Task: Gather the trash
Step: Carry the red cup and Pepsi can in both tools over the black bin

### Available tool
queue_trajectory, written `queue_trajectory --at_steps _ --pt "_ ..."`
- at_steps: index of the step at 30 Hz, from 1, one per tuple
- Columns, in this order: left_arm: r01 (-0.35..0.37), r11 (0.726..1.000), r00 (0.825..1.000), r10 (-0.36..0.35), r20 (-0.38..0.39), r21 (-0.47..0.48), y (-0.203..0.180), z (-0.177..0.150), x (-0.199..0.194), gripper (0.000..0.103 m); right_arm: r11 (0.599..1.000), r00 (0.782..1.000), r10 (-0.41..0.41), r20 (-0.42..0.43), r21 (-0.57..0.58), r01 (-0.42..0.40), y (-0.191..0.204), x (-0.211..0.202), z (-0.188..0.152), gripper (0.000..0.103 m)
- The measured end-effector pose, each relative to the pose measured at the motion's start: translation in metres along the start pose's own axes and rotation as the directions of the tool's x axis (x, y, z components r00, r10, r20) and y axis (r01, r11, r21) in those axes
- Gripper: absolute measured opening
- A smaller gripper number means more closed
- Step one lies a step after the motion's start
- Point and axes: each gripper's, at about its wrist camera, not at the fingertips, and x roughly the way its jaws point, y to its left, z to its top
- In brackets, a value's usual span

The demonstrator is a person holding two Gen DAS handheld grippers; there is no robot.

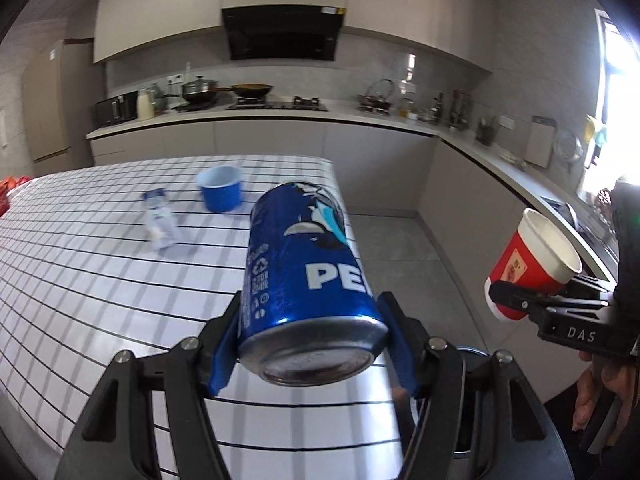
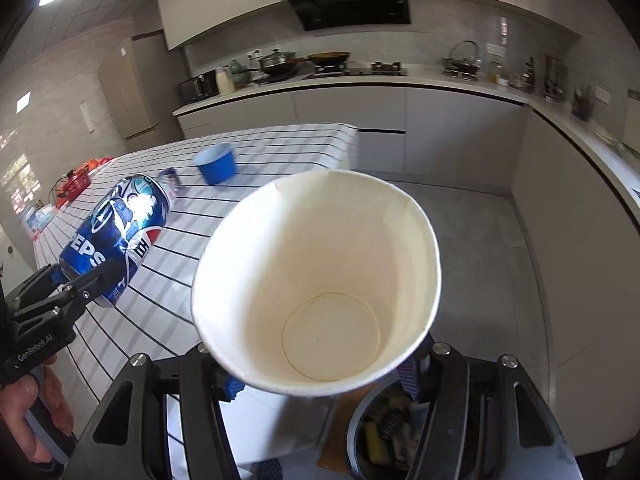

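Left claw: my pads pinch the Pepsi can by its base end, long axis running away from me over the checked desk.
Right claw: clamped on the paper cup, mouth towards my camera.
Trash bin: on the floor, directly under the cup; my right claw is nearer.
Left behind: a wrapper lies beside the blue bowl.

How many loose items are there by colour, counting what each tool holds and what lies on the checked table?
Blue: 2, the can in the left tool and the blue bowl on the table
Red and white: 1, the paper cup in the right tool
White and blue: 1, the crumpled wrapper
Total: 4
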Motion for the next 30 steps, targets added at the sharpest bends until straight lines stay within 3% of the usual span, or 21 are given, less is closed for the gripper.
queue_trajectory --at_steps 9,17,22,30 --pt "0.082 0.995 0.996 -0.080 -0.033 0.065 -0.085 -0.014 0.006 0.065 0.997 0.998 -0.060 -0.019 0.050 0.061 -0.076 -0.038 -0.043 0.061" --pt "0.115 0.990 0.990 -0.107 -0.095 0.082 -0.142 -0.045 0.017 0.065 0.995 0.996 -0.067 -0.063 0.064 0.071 -0.133 -0.054 -0.081 0.061" --pt "0.148 0.984 0.980 -0.133 -0.146 0.096 -0.163 -0.065 0.027 0.065 0.997 0.993 -0.050 -0.110 0.050 0.056 -0.153 -0.044 -0.099 0.061" --pt "0.177 0.978 0.960 -0.147 -0.237 0.110 -0.171 -0.097 0.057 0.065 0.997 0.980 0.026 -0.195 -0.063 -0.039 -0.163 -0.012 -0.132 0.061"
